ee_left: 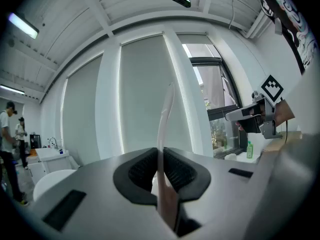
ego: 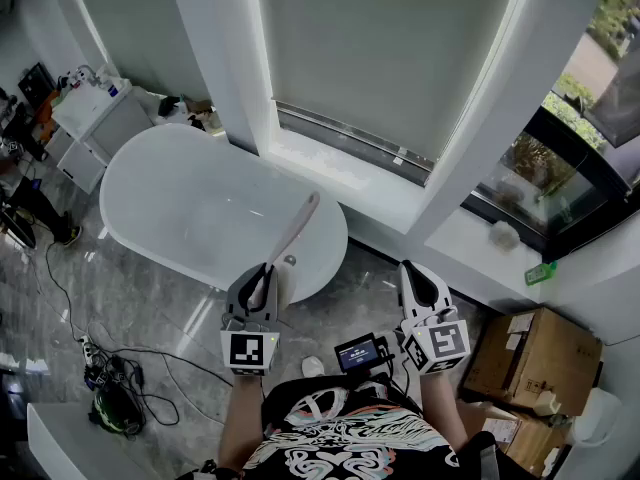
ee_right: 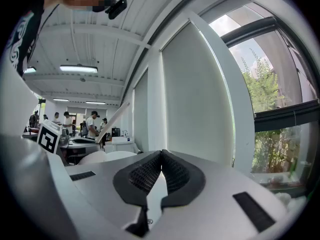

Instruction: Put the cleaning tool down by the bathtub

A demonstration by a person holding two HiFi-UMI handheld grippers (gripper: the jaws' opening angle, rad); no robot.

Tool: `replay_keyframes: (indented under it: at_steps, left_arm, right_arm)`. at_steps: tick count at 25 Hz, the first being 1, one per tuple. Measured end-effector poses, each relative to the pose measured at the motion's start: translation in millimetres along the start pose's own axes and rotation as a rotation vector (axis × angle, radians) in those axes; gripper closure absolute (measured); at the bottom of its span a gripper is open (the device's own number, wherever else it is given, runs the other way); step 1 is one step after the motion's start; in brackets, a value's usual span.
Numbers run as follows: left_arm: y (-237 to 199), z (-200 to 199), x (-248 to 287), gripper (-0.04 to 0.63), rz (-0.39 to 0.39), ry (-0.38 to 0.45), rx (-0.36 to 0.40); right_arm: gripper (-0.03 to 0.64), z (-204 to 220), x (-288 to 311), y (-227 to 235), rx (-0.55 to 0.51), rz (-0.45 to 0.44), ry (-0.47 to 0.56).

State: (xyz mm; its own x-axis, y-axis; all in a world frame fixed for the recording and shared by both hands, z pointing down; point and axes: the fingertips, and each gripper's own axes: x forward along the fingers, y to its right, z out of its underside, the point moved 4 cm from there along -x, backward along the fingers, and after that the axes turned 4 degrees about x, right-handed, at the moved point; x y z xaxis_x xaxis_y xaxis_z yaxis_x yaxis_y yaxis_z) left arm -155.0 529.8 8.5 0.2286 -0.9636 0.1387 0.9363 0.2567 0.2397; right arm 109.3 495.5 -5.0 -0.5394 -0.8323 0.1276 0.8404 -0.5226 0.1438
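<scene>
Holding cleaning tool (ego: 293,233) clamped in left gripper (ego: 251,280) above bathtub (ego: 180,203), right gripper (ego: 416,276) closed on nothing; not yet down beside it.

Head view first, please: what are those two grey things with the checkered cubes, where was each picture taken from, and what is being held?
There is no robot arm here. A person holds a hand-held grasping tool in each hand, and the cubes with square markers are part of those tools. The head view comes from a camera on the person's head, looking steeply down at a grey floor, a white bathtub by the window, and cardboard boxes at the right. The other two pictures come from a camera riding on each tool, looking along its jaws. The left tool is shut on a long pale cleaning implement. The left gripper view shows it pinched between the dark pads. The right tool is shut and holds nothing.
</scene>
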Motion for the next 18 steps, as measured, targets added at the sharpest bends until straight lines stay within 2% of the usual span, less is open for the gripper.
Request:
replay_keyframes:
  at_steps: [7, 11, 18]
  left_arm:
    - [51, -20, -5, 0.551, 0.042, -0.014, 0.038]
    - [77, -34, -11, 0.551, 0.036, 0.049, 0.112]
    - [99, -39, -24, 0.551, 0.030, 0.024, 0.021]
  right_arm:
    - [0.590, -6, -29, 18, 0.051, 0.007, 0.031]
    - [0.590, -5, -48, 25, 0.065, -0.019, 0.035]
    - [0.589, 3, -64, 33, 0.003, -0.068, 0.007]
